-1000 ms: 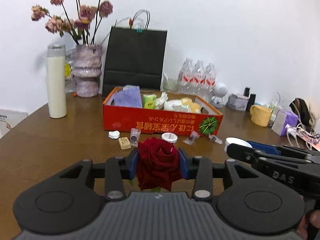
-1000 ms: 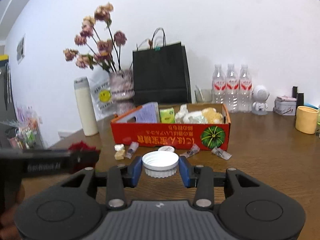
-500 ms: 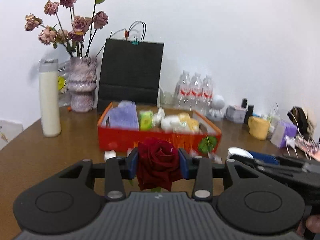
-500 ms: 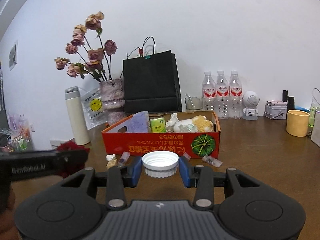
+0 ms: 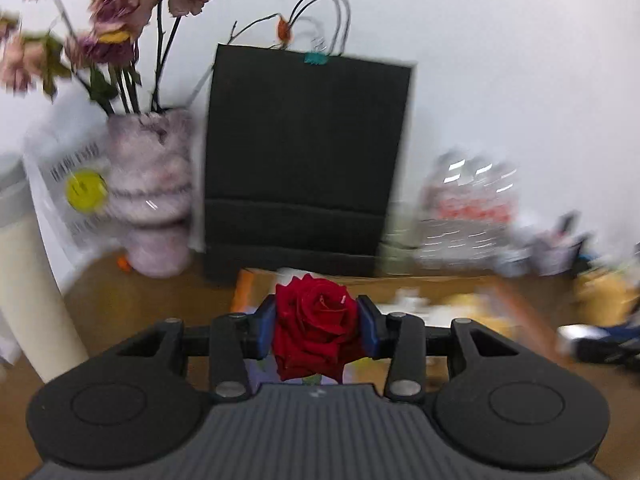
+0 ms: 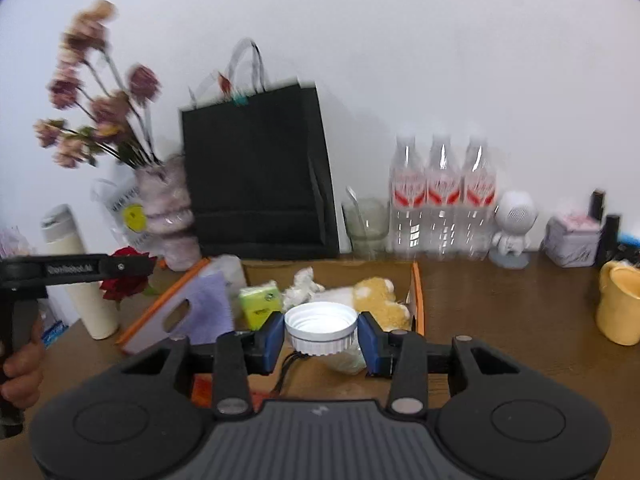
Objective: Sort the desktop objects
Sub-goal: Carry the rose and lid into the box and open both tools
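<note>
In my left gripper I have a red rose: a full, deep-crimson bloom with tightly layered petals and a bit of green showing under it. The blue pads press in on both sides of the flower, so the jaws are closed to about the width of the bloom. From the right wrist view the same rose sits at the tip of that left gripper, held up off the table near the left end of the red cardboard box and in front of the pinkish vase of dried flowers.

My right gripper carries a white ribbed plastic lid, round, its hollow side facing up. Its blue pads clamp the lid's rim on either side, jaws partly closed to the lid's width. The lid hangs over the near side of the box, above the things lying inside: a purple flat item with a handle slot, a green-yellow packet, crumpled white material and a yellowish soft toy.

Along the back edge of the wooden table stand a black paper bag, three water bottles, a small white robot figure and, toward the right edge, a yellow mug. A cream-coloured tall flask stands at the left edge. The left wrist view is motion-blurred at its right side.
</note>
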`<action>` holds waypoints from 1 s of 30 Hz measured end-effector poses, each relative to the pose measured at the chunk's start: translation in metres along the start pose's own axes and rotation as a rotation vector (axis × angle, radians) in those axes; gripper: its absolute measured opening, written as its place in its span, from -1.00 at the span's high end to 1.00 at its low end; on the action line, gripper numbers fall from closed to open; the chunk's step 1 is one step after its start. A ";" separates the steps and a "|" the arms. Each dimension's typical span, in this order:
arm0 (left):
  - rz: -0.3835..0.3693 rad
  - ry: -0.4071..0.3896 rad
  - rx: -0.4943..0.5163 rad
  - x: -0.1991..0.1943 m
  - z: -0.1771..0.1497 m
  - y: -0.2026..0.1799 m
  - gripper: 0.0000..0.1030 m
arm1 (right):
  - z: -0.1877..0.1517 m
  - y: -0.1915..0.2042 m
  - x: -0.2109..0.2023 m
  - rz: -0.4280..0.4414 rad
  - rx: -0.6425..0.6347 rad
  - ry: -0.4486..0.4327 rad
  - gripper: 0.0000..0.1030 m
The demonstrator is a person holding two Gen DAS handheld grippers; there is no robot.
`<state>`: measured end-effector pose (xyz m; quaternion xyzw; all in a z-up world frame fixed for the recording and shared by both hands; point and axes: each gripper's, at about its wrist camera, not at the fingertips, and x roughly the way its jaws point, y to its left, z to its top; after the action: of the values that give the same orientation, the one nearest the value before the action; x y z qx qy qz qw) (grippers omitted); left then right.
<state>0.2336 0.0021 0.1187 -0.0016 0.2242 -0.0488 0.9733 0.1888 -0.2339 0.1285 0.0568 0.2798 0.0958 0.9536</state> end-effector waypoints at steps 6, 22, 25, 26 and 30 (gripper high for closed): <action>0.017 0.227 0.128 0.081 -0.024 -0.012 0.06 | 0.002 -0.023 0.098 0.023 0.074 0.304 0.25; -0.075 0.400 0.032 0.070 -0.004 -0.002 -0.62 | 0.008 -0.011 0.149 -0.050 0.080 0.481 -0.30; -0.049 0.402 -0.005 0.055 0.011 0.007 -0.75 | 0.019 -0.018 0.139 -0.060 0.089 0.497 -0.52; -0.047 0.415 -0.016 0.052 0.013 0.011 -0.79 | 0.020 -0.021 0.134 -0.077 0.088 0.505 -0.52; -0.072 0.479 -0.074 0.038 0.011 0.019 -0.91 | 0.020 -0.029 0.117 -0.085 0.139 0.535 -0.52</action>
<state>0.2742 0.0173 0.1116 -0.0335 0.4502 -0.0742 0.8892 0.3003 -0.2385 0.0791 0.0828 0.5296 0.0481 0.8428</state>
